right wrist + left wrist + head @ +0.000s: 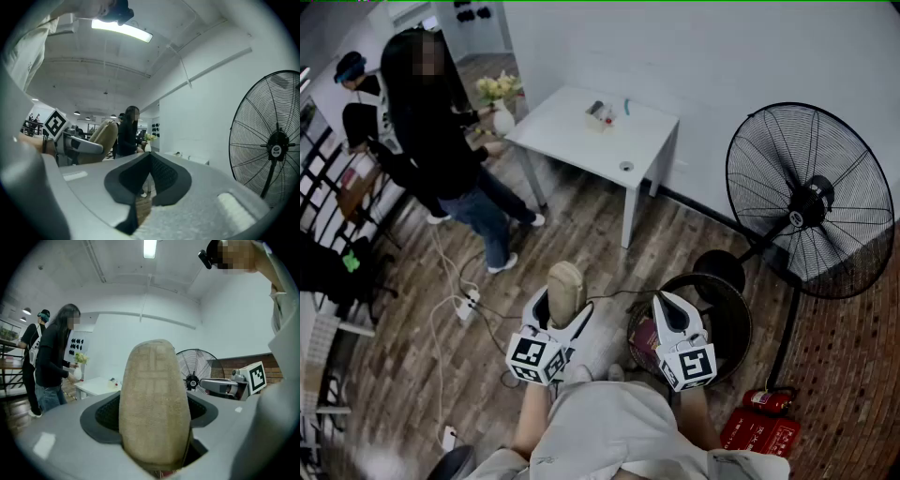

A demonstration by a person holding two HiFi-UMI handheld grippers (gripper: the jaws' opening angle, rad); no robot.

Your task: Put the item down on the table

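A beige, terry-textured, slipper-shaped item stands upright between the jaws of my left gripper, which is shut on it with the jaws held wide. In the left gripper view the item fills the middle and hides the gap of the left gripper. My right gripper is beside it, shut, tips together and nothing in it; the same shows in the right gripper view. The white table stands well ahead across the wooden floor, also seen as the table in the left gripper view. Both grippers are held low, near my body.
A person in black stands at the table's left by a vase of flowers. A big black floor fan is at the right. A dark round bin lies under the right gripper. Red extinguishers and a cabled power strip lie on the floor.
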